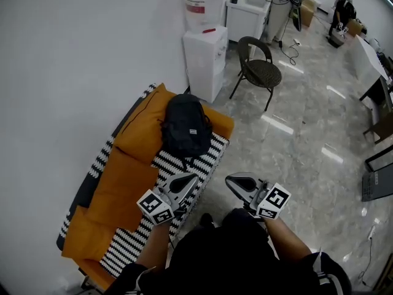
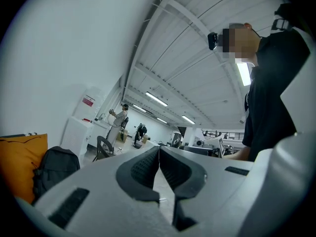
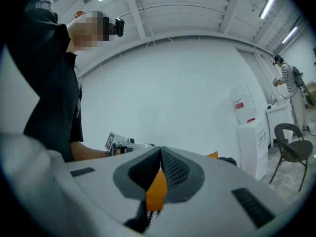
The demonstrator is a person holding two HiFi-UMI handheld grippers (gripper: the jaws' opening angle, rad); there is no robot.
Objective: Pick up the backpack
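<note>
A black backpack [image 1: 185,126] stands on an orange sofa [image 1: 132,165], leaning against its far cushion, with a black-and-white striped blanket [image 1: 184,165] under it. Both grippers are held level just short of the sofa's near edge. My left gripper [image 1: 191,177] is shut and empty, below the backpack. My right gripper [image 1: 229,180] is also shut and empty, out over the floor beside the sofa. In the left gripper view the backpack [image 2: 53,168] shows at lower left, far from the shut jaws [image 2: 159,150]. The right gripper view has its shut jaws [image 3: 161,152] with sofa orange behind them.
A white water dispenser [image 1: 206,57] stands against the wall beyond the sofa, with a black chair [image 1: 258,68] next to it. Grey marble floor [image 1: 295,152] spreads to the right. Desks [image 1: 368,60] and people [image 1: 341,11] are far off at the back.
</note>
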